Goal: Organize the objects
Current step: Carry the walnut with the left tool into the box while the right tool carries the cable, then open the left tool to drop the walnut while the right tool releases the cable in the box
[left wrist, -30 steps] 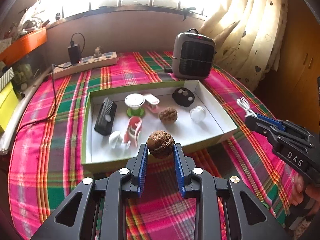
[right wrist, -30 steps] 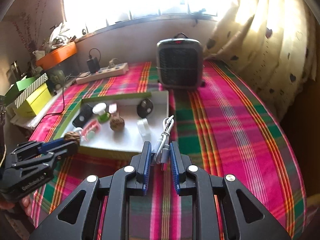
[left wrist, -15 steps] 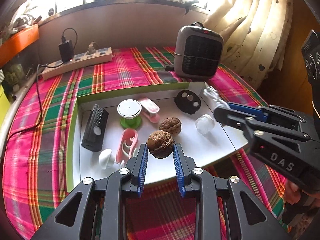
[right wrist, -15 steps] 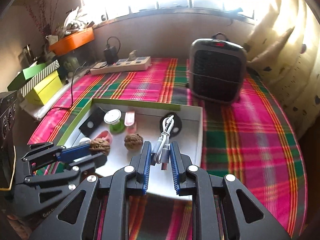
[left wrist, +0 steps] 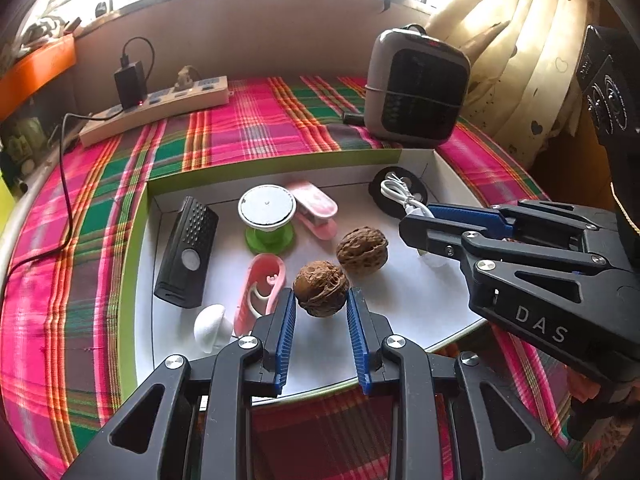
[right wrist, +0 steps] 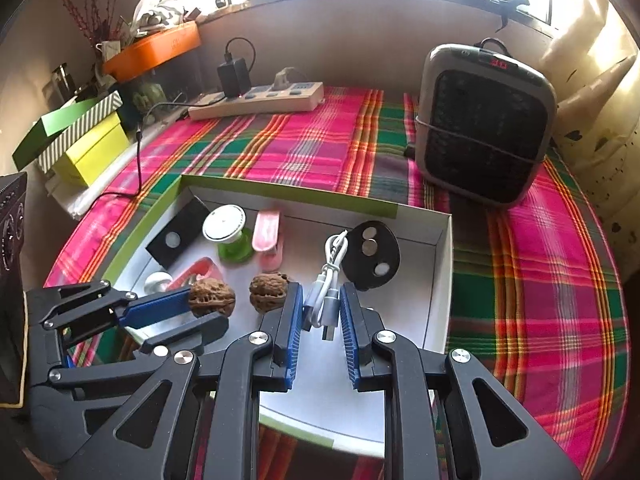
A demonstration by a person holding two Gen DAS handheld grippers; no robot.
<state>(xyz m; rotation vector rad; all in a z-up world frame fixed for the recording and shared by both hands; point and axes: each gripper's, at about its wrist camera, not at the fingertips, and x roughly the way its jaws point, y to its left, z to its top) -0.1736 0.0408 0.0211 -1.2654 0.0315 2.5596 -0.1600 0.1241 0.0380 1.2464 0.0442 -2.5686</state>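
Walnut (left wrist: 320, 288), hard, light and round, sat pinched at its widest between my left gripper (left wrist: 321, 307) fingers, above the box (left wrist: 276, 162). From the right wrist, my right gripper (right wrist: 320, 312) held a limp cable (right wrist: 326, 300) bundle mid-coil, over the box too.

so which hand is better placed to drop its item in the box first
Probably left. Its tool holds a walnut over bare floor of the box. The right tool holds a white cable close to the black disc.
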